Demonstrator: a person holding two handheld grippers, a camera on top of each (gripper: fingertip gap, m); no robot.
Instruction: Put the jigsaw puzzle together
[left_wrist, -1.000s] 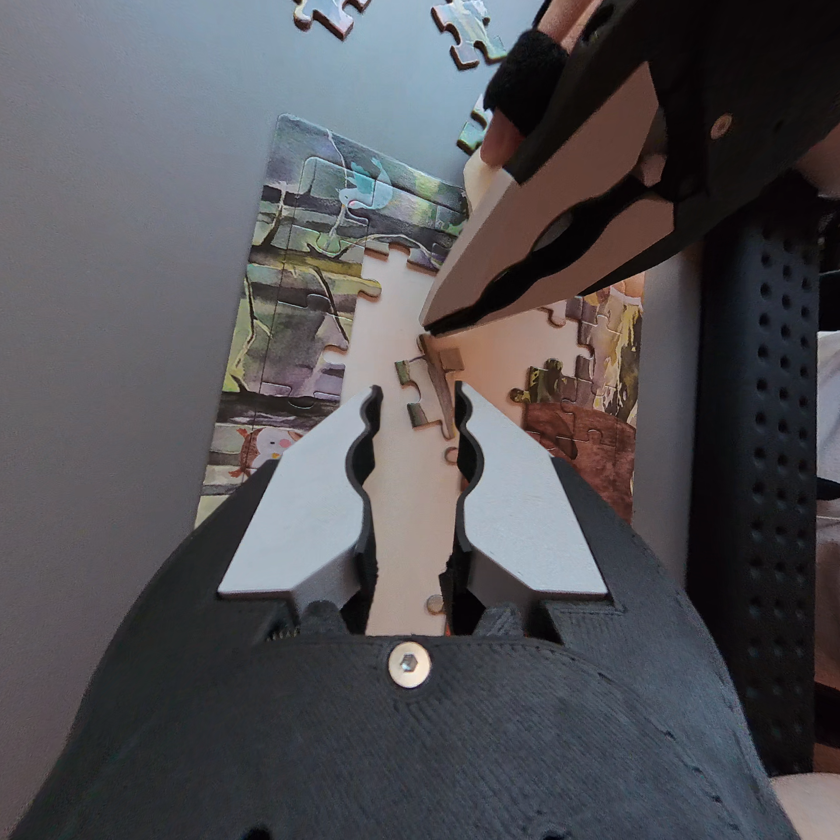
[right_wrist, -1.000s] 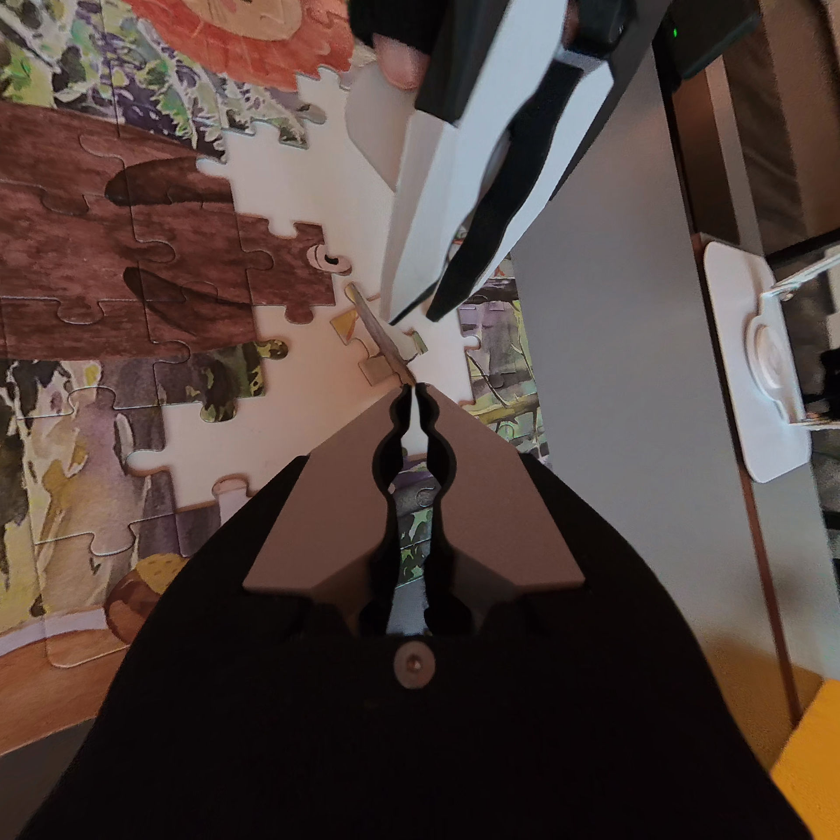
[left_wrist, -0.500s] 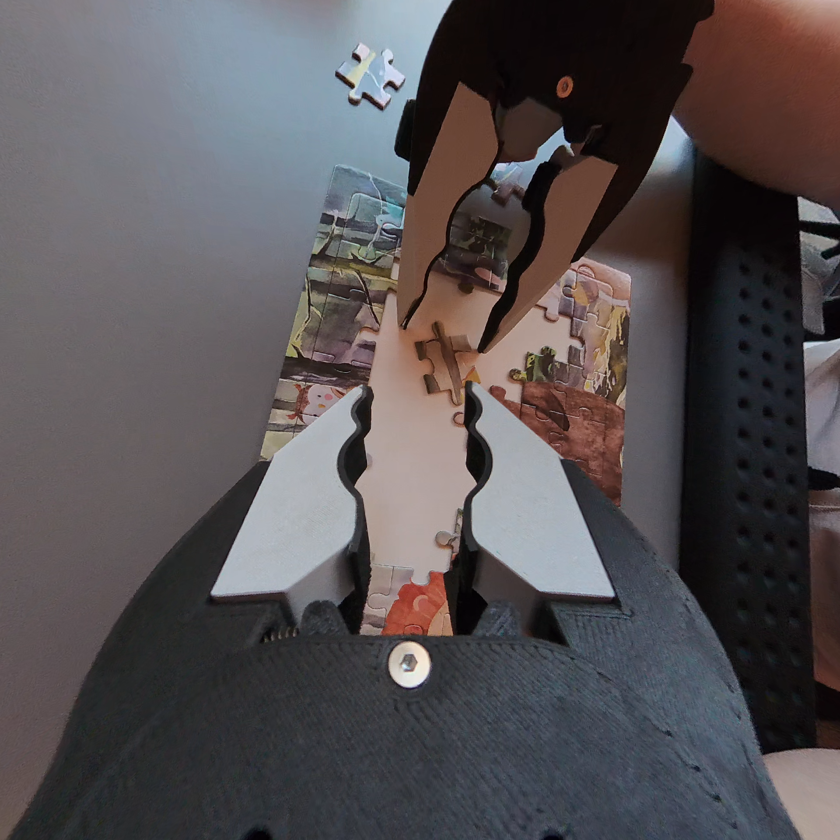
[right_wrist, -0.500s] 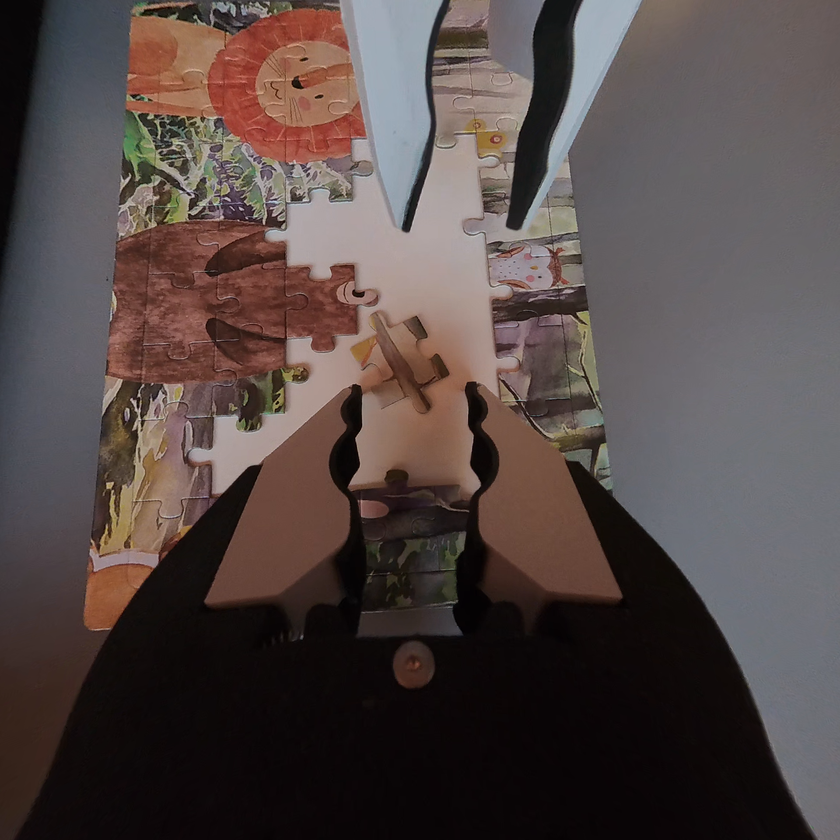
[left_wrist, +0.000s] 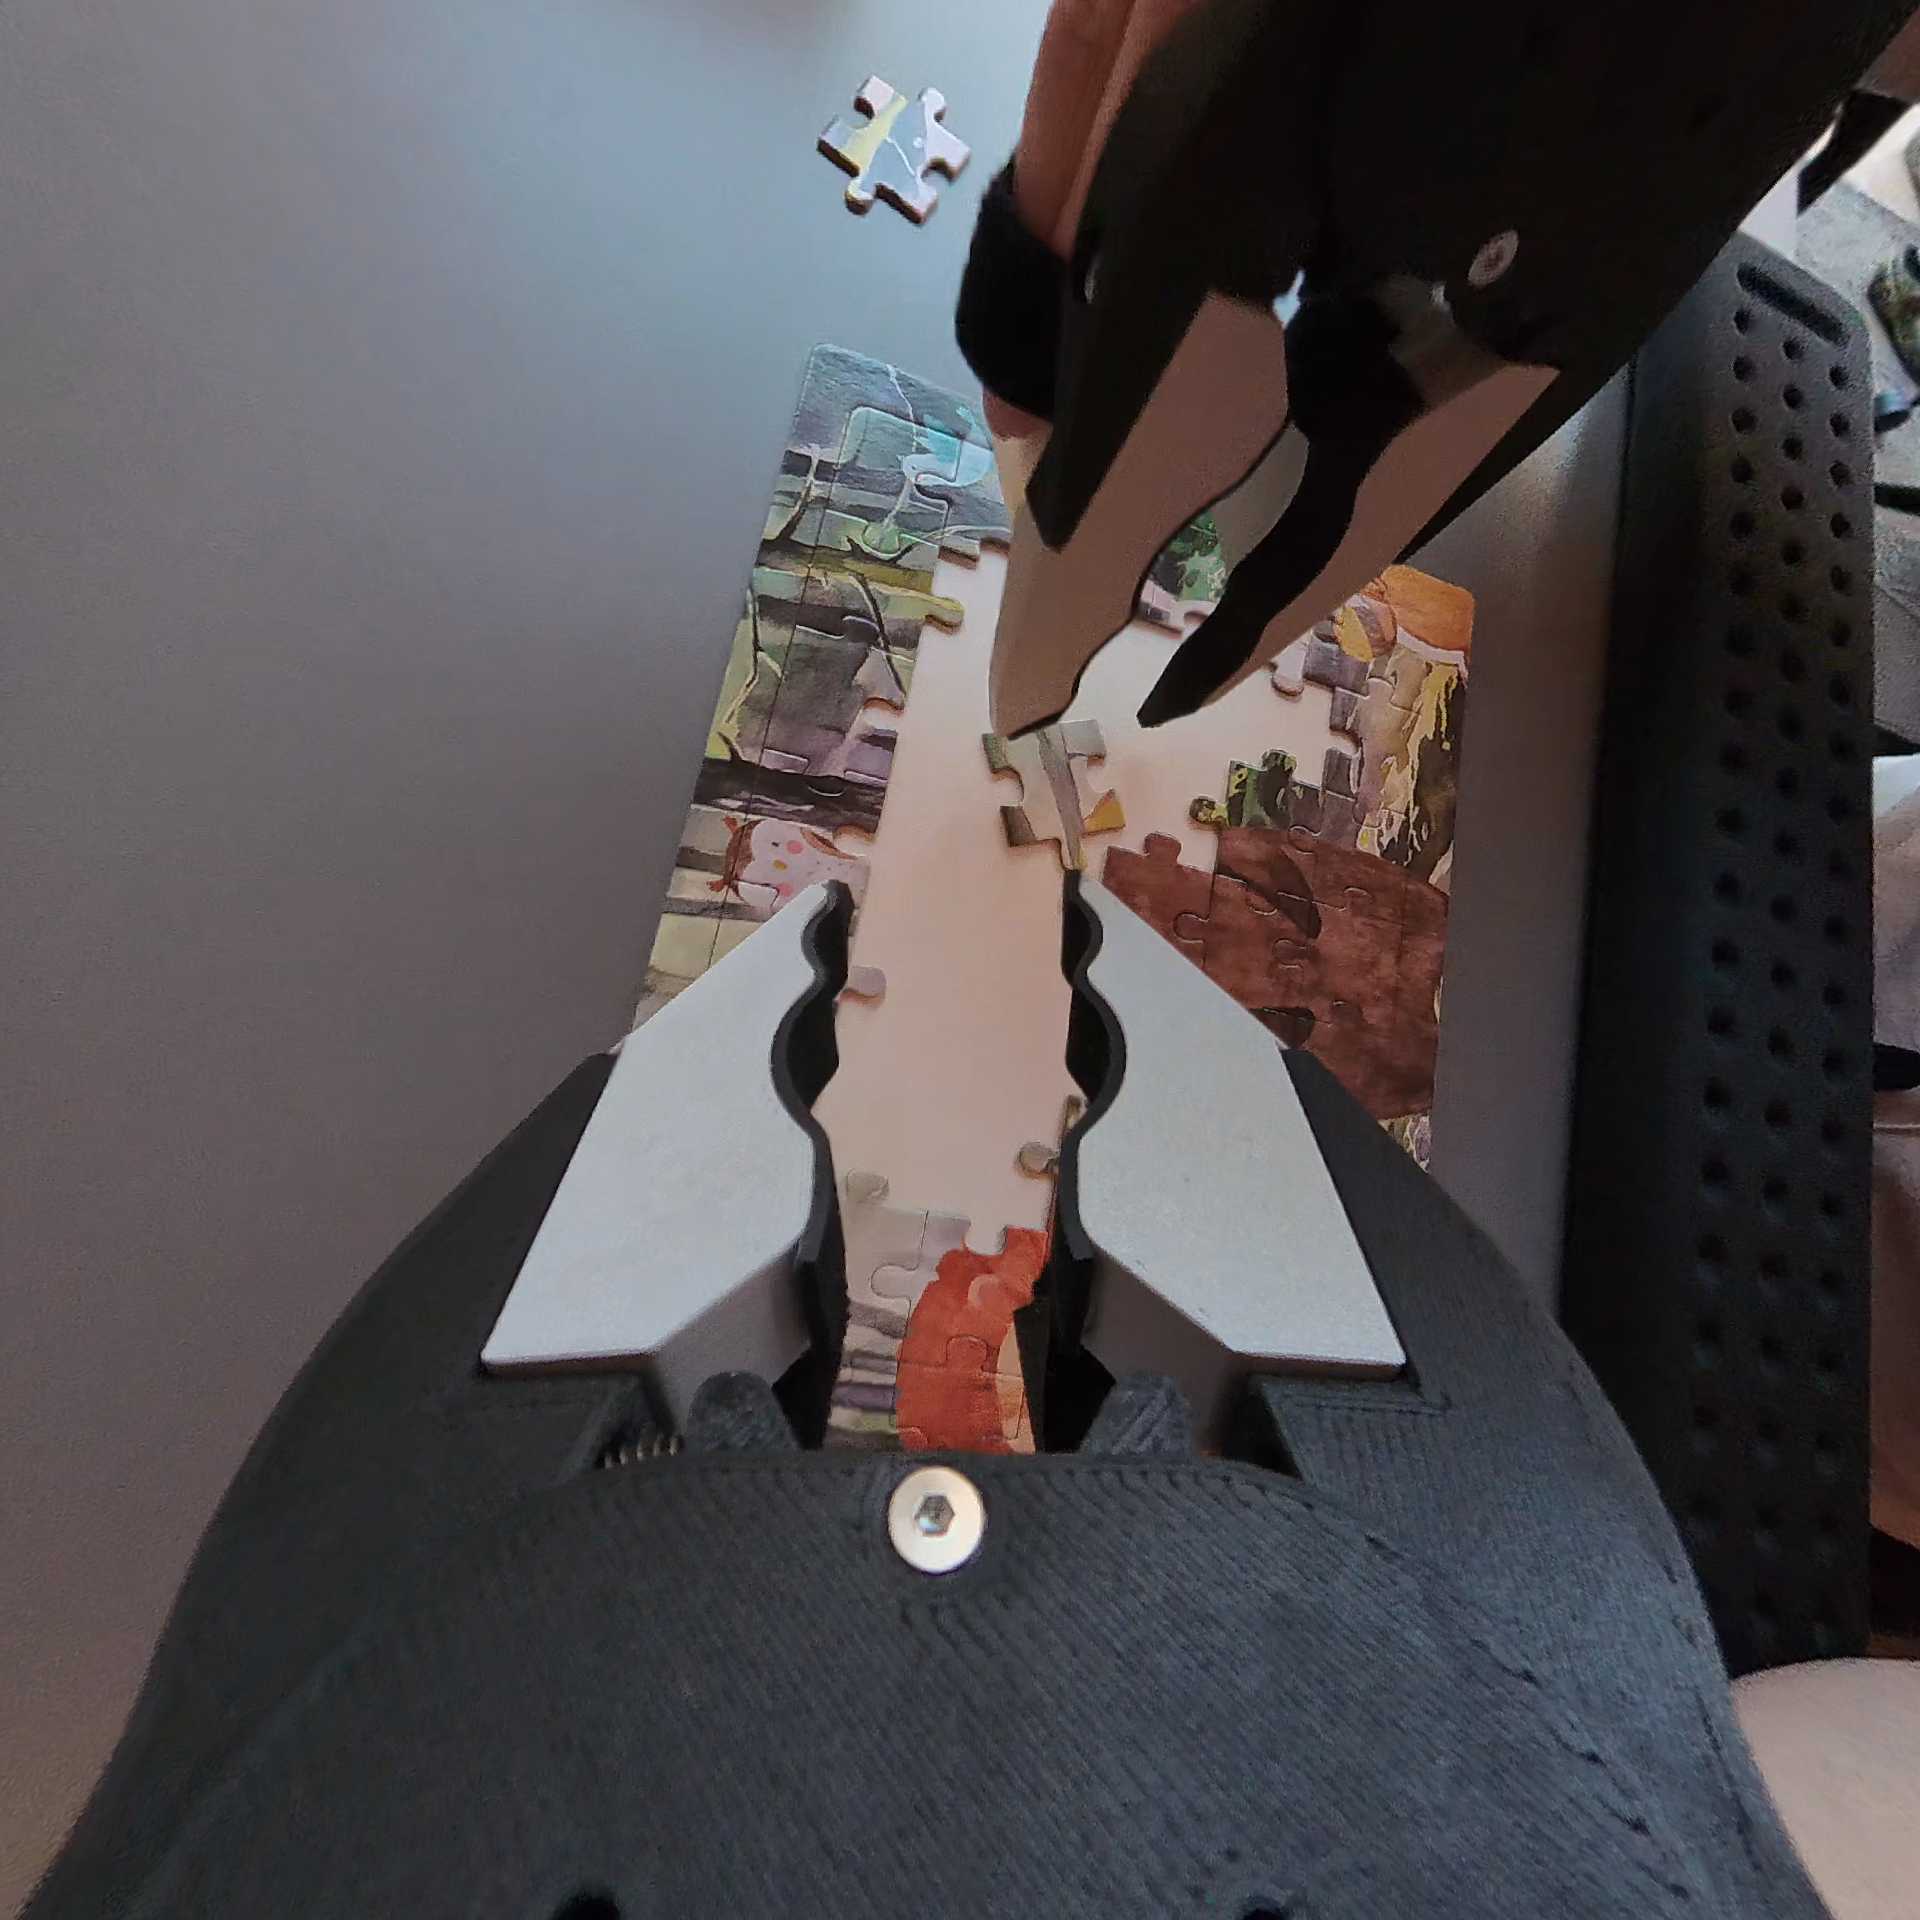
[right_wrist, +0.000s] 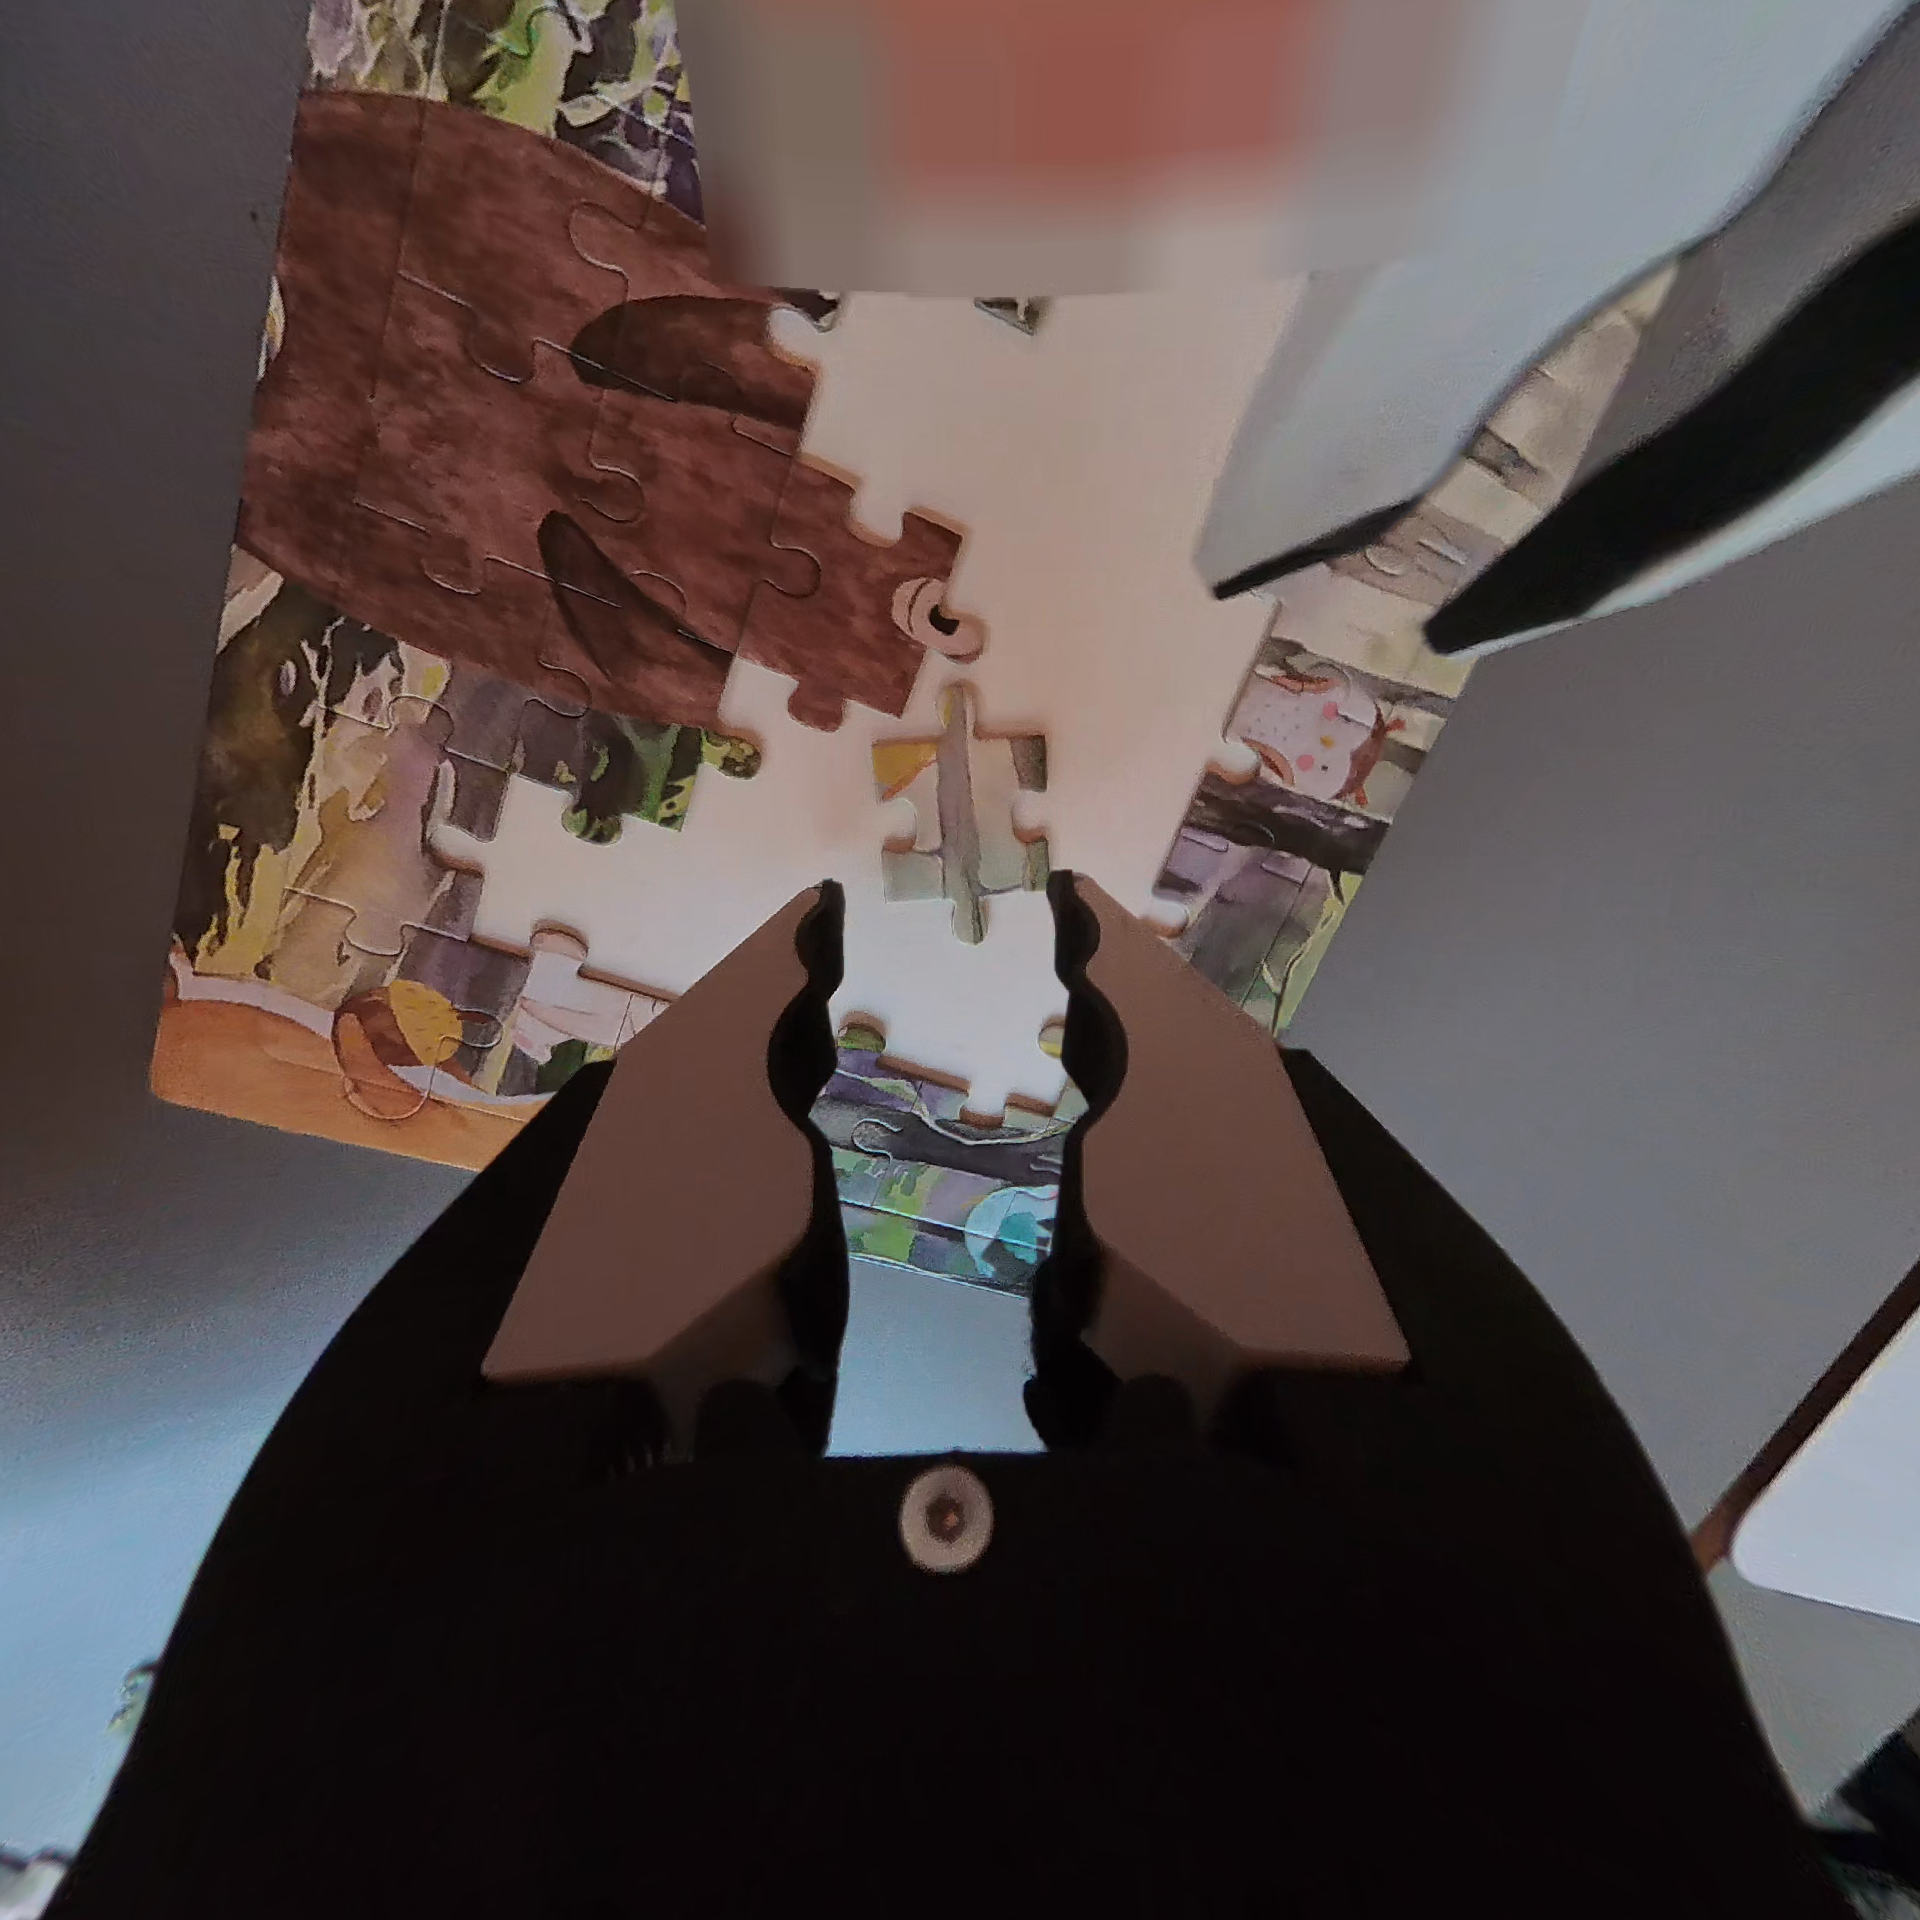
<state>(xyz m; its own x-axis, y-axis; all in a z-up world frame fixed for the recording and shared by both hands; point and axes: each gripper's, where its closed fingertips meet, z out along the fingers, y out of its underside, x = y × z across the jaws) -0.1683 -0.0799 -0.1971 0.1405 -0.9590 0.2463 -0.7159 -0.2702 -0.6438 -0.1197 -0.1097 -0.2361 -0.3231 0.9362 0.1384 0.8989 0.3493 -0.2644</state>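
A half-built animal jigsaw lies on its white backing board (left_wrist: 951, 1049), with a bare gap down the middle. One loose grey-green piece (left_wrist: 1049, 795) lies flat in that gap beside the brown bear section (left_wrist: 1309, 914). My left gripper (left_wrist: 956, 896) is open and empty just short of the piece. My right gripper (left_wrist: 1081, 722) reaches in from the far side, open, with one fingertip (left_wrist: 1013, 717) at the piece's far corner. In the right wrist view the piece (right_wrist: 961, 821) lies just beyond my open right gripper (right_wrist: 945, 888). The left gripper (right_wrist: 1330, 613) hangs open at upper right over the board (right_wrist: 1091, 468).
Another loose piece (left_wrist: 894, 151) lies on the grey table (left_wrist: 364, 623) beyond the puzzle. A black perforated panel (left_wrist: 1725, 935) stands along the table's right side. A white object (right_wrist: 1839, 1486) sits at the table edge in the right wrist view. The brown bear section (left_wrist: 1309, 914) lies around 7 centimetres away from my right fingertips. My right wrist view (right_wrist: 558, 553) looks at it from another angle.
One second ago my right gripper was shut on the loose piece. It has opened and the piece now lies flat on the bare board. Both grippers have shifted slightly since.
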